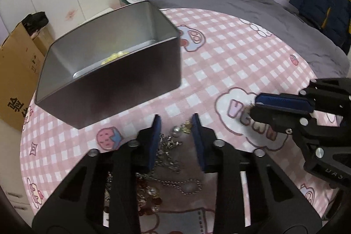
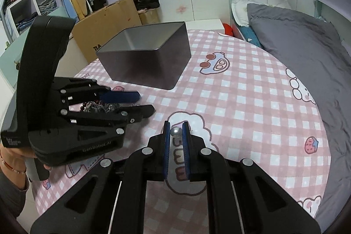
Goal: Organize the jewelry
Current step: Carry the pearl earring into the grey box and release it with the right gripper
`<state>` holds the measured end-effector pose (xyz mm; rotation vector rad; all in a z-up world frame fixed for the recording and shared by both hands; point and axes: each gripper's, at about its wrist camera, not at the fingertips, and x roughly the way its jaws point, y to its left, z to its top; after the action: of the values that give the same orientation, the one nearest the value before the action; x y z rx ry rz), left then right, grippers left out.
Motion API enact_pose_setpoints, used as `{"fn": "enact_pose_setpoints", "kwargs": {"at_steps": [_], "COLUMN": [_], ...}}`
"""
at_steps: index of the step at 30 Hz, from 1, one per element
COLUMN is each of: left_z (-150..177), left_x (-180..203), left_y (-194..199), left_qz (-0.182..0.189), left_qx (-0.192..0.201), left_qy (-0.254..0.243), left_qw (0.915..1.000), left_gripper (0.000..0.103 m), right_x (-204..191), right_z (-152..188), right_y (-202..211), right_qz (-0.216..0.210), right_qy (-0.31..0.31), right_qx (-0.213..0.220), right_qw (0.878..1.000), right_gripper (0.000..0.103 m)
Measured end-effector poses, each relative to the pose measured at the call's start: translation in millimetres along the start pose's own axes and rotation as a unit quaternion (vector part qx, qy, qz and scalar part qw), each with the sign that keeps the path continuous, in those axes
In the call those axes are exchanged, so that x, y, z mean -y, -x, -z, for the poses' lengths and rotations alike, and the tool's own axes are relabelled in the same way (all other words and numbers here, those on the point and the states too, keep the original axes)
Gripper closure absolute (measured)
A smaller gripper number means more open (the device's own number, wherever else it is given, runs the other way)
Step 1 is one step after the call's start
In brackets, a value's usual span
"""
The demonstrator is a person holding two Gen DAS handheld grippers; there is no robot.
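- Left claw [image 1: 176, 122]: standing wide open, gripping nothing. Hovering over a jewelry pile [image 1: 169, 146]; chains, beads and a pearl piece are showing btwn and behind its blue pads [image 1: 155, 142]. Also showing at left in right wrist view [image 2: 140, 103], w/ the pile [image 2: 101, 106] lying btwn its fingers.
- Right claw [image 2: 176, 132]: nearly closed, pinching a silver bead [image 2: 176, 131] btwn its blue pads [image 2: 167, 146]. Sitting low over the pink checked cloth [image 2: 241, 102], to the right of the left claw. In left wrist view it is entering from the right [image 1: 254, 105], w/ a small blurred bit at its tip.
- Metal tin [image 1: 122, 89]: open, lid off, resting on the cloth at far left of both claws, well apart from the pile. Yellow beads [image 1: 114, 56] are lying inside on its floor.
- Cloth is covering a rounded surface; cartoon prints on it.
- Grey duvet [image 2: 307, 54]: lying on the bed, far right.
- Cardboard box [image 2: 109, 23]: standing beyond the tin, by the wall.
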<state>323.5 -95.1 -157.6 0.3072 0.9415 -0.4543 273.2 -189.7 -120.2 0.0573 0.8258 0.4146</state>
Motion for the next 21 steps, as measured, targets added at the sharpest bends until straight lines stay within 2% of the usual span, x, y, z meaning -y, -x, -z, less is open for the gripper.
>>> {"fn": "enact_pose_setpoints", "kwargs": {"at_steps": [3, 5, 8, 12, 17, 21], "left_z": [2, 1, -1, -1, -7, -14], "left_x": [2, -2, -13, -23, -35, -52], "left_y": [2, 2, 5, 23, 48, 73], "left_qz": [0.011, 0.023, 0.067, 0.116, 0.137, 0.146], "left_qx": [-0.001, -0.007, -0.016, -0.002, 0.02, 0.055], "left_qy": [-0.002, 0.011, 0.042, 0.069, 0.089, 0.105], "left_qw": [0.9999, 0.9996, 0.9967, 0.9909, 0.9864, 0.9821], "left_gripper": [0.089, 0.089, 0.09, 0.09, 0.09, 0.09], "right_x": [0, 0, -2, -9, -20, -30], "right_z": [-3, -5, -9, -15, -24, -40], "right_y": [2, 5, 8, 13, 18, 22], "right_qz": [0.0, -0.001, -0.005, -0.01, -0.013, -0.022], "right_qy": [0.0, -0.001, -0.003, -0.001, 0.006, 0.01], "right_qx": [0.003, 0.006, 0.01, 0.015, 0.024, 0.036], "right_qw": [1.0, 1.0, 1.0, 1.0, 1.0, 0.999], "right_gripper": [0.094, 0.094, 0.094, 0.094, 0.094, 0.094]}}
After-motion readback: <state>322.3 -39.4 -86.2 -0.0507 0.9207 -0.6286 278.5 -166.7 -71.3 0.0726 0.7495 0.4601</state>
